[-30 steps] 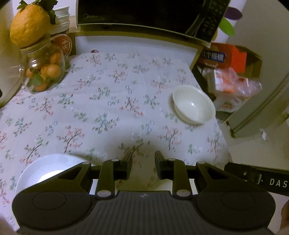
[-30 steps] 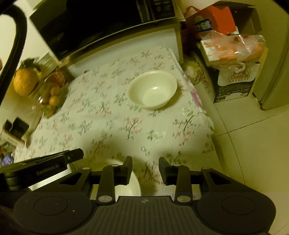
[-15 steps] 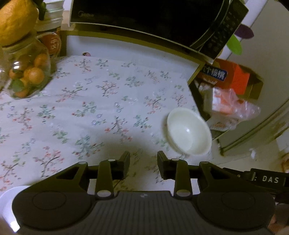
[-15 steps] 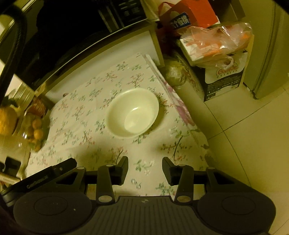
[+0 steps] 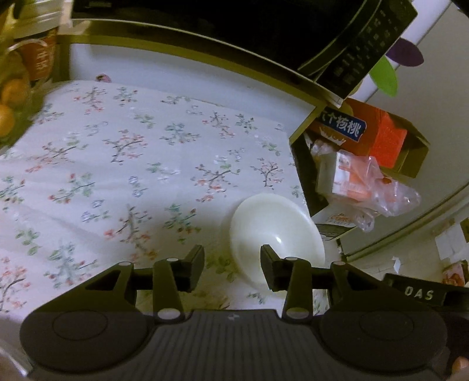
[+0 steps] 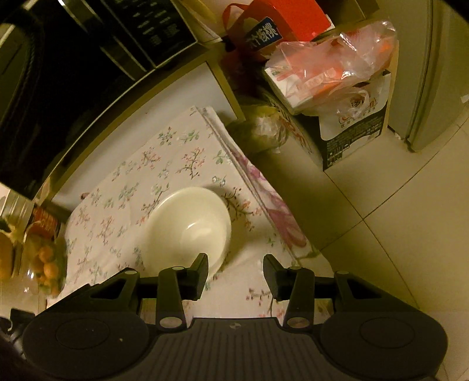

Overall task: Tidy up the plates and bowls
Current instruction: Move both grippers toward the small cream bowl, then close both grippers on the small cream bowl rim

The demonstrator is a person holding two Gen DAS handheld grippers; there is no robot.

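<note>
Near the right-hand edge of the floral tablecloth [image 5: 123,164] sits a white bowl [image 5: 275,234], upright and empty. Beyond the bowl, at the table's far end, stands a black microwave [image 5: 222,26]; past the bowl's edge of the table, cardboard boxes [image 6: 354,129] and a plastic bag [image 6: 337,67] crowd a tiled floor [image 6: 404,222]. The left gripper [image 5: 232,268] has just been opening, nothing between its jaws, its right finger in front of the bowl. The right gripper [image 6: 236,271] hangs part open and empty just beside the bowl.
</note>
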